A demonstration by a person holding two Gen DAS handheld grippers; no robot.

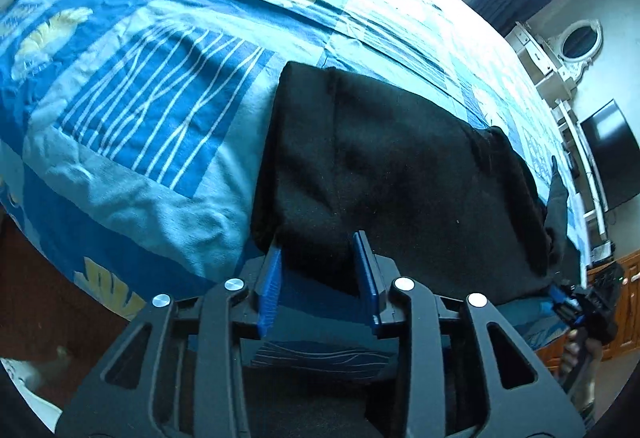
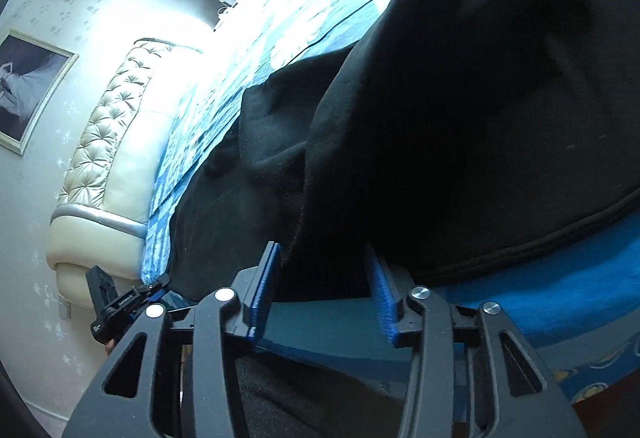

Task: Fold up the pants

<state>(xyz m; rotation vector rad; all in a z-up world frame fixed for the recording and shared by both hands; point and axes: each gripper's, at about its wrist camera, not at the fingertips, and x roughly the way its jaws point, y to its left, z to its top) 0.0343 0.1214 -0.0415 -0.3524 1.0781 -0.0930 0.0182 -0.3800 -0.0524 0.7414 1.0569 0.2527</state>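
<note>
the black pants [image 1: 380, 166] lie folded into a thick block on the bed [image 1: 132, 110], near its front edge, on a blue patterned bedspread [image 1: 168, 178] with white lines and pale leaf prints. in the left wrist view the block looks roughly rectangular, with one rounded corner at the far right and a dark flap sticking up just beyond it.

the left gripper [image 1: 320, 278] points down at the near edge of the pants. its two blue pads stand apart, and the hem of the cloth sits at their tips, but the pads do not press on it.

the right gripper [image 2: 324, 286] is at the other side of the same near edge. its blue pads are also apart, with the dark cloth hanging between their tips and no squeeze visible. in the right wrist view the pants [image 2: 460, 158] fill most of the picture in layered folds.

a cream padded headboard [image 2: 108, 158] stands at the end of the bed, with a framed picture [image 2: 28, 86] on the wall beside it. a dark screen [image 1: 612, 154] hangs on the far wall.
</note>
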